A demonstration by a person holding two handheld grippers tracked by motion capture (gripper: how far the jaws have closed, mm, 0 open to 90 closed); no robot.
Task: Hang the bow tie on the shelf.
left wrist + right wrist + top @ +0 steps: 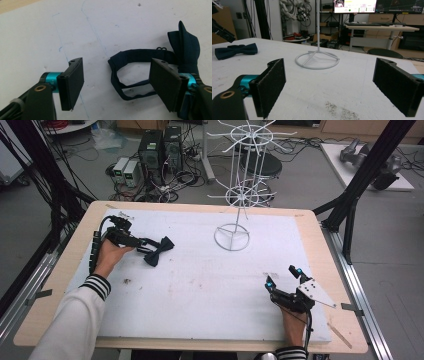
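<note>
White foam covers the table (200, 285); no writing is readable on it. Nearest, the right gripper (283, 277) rests with jaws wide, a dark smudge (342, 110) before it. Farther left, the left gripper (116, 82) gapes beside the navy bow tie (159, 250), its strap (130, 72) looping between the jaws. Beyond stands a white wire rack (240, 195).

navy bow tie (159, 250), white wire stand (232, 238), white mat (200, 280).

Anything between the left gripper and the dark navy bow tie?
Nothing visible. The left gripper is open, with the dark navy fabric bow tie lying flat on the white table cover right at its jaws; the tie's looped strap lies between them.
</note>
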